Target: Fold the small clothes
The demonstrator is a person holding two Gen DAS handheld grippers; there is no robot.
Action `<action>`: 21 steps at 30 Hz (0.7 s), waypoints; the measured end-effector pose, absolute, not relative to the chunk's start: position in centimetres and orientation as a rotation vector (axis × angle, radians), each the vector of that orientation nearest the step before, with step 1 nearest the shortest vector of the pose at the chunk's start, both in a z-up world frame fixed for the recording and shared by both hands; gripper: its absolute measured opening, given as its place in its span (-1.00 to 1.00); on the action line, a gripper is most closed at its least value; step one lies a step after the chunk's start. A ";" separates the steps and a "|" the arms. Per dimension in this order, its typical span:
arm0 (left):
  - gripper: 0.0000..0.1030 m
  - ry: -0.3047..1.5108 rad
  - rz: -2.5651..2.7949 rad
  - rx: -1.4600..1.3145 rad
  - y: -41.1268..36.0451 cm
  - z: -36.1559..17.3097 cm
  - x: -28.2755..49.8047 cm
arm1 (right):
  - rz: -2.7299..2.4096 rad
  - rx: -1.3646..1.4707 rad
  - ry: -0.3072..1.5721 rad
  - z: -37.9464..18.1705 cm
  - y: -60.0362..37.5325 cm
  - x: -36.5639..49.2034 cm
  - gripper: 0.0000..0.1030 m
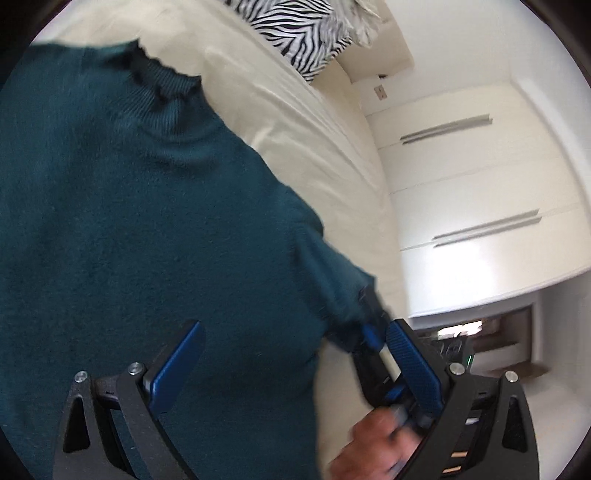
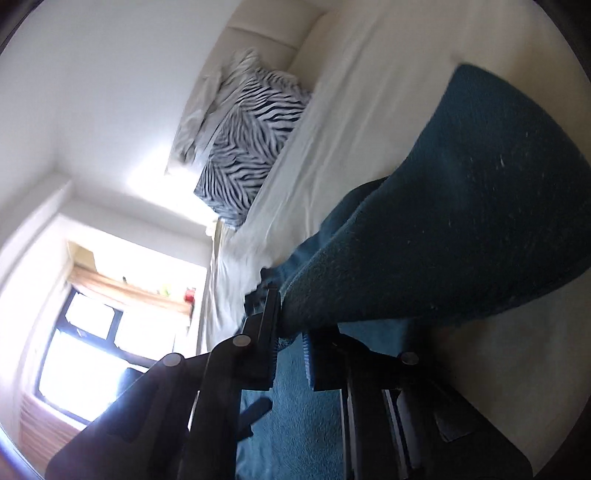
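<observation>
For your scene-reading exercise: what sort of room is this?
Most likely a bedroom. A teal sweater lies on a cream-sheeted bed, a zebra-print pillow sits at its head, and white built-in wardrobe doors line the wall.

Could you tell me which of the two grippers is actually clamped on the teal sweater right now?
The right gripper: its fingers pinch the teal sweater sleeve end. The left gripper is wide open above the sweater body, gripping nothing.

A dark teal knit sweater (image 1: pixel 147 221) lies on a cream bed sheet (image 1: pixel 295 122) beside a black-and-white zebra-striped pillow (image 1: pixel 303 33), near white wardrobe doors (image 1: pixel 480 177) with grey handles, and the left gripper (image 1: pixel 291 365) has blue pads on black fingers.
</observation>
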State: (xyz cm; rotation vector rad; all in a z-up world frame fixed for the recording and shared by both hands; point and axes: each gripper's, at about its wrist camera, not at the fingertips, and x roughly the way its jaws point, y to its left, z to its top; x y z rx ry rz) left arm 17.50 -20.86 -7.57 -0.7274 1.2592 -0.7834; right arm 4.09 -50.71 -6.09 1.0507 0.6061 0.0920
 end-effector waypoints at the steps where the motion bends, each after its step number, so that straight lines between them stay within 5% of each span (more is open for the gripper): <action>1: 0.94 1.261 -0.784 -0.745 -20.9 -7.5 17.7 | 0.101 1.043 0.615 -5.9 -50.0 4.2 -0.82; 9: 0.85 1.336 -0.836 -0.892 -21.9 -9.4 18.6 | 0.156 1.114 0.663 -8.2 -45.3 5.0 -0.82; 15: 0.31 1.374 -0.889 -0.948 -22.8 -10.4 18.5 | 0.209 1.134 0.654 -8.0 -43.9 4.6 -0.82; 21: -0.50 1.378 -0.892 -0.988 -22.4 -11.2 19.2 | 0.215 1.109 0.658 -7.7 -43.3 4.0 -0.77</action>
